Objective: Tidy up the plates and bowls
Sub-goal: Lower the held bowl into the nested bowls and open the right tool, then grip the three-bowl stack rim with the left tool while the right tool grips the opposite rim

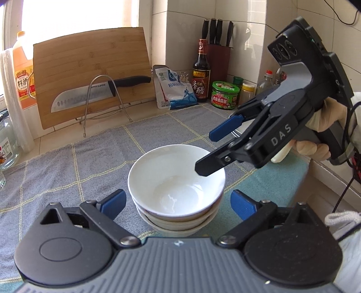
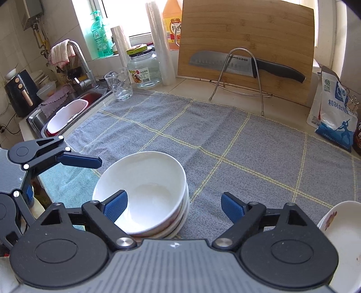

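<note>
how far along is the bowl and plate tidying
Done: white ceramic bowls sit nested in one stack on the grey checked cloth. In hand: nothing; the left gripper and right gripper are both open. Left: another white dish with a reddish pattern sits apart at the right edge.

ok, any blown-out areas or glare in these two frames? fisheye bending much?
Left wrist: window blown out white, a specular glint in the top bowl, tile lines bow near the edges. Right wrist: window likewise clipped above the cutting board, whose edges curve; the bowl stack stays sharp with soft shadows.
</note>
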`<state>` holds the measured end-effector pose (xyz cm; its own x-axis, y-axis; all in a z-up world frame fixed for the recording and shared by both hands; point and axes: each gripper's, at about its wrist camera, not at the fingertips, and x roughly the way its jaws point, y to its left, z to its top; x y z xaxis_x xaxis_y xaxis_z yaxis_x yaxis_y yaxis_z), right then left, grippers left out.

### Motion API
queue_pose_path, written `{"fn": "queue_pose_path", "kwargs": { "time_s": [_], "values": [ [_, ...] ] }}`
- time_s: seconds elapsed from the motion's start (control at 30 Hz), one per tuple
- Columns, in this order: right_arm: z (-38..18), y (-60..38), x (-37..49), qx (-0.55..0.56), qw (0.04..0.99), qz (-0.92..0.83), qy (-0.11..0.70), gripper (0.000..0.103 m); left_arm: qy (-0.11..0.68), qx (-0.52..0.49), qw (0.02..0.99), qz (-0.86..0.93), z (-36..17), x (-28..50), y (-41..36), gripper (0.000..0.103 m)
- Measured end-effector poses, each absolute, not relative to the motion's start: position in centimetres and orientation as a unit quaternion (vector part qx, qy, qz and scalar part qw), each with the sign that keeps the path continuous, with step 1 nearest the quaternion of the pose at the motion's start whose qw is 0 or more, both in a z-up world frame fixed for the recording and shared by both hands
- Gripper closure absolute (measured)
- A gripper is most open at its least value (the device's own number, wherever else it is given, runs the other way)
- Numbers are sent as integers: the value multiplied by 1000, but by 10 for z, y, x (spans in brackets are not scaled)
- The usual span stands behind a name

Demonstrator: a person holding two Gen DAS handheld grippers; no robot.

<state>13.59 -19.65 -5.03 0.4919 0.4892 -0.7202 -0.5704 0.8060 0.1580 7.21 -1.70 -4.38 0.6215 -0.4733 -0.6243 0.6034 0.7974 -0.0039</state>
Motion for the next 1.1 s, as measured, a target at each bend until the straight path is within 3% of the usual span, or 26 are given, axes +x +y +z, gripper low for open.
{"fn": "queue_pose_path", "kwargs": {
  "time_s": [0.2,0.67,1.1],
  "values": [
    [-48,-204,118,-76,858,331,386,0,336,129,880,-311,-59,72,-8,4],
    [-118,-164,99,-226,828,316,405,0,378,168,843,-345,-102,103,-9,5],
    [-141,-167,111,-196,816,345,420,0,381,199,815,-390,-117,111,-15,0]
  ]
}}
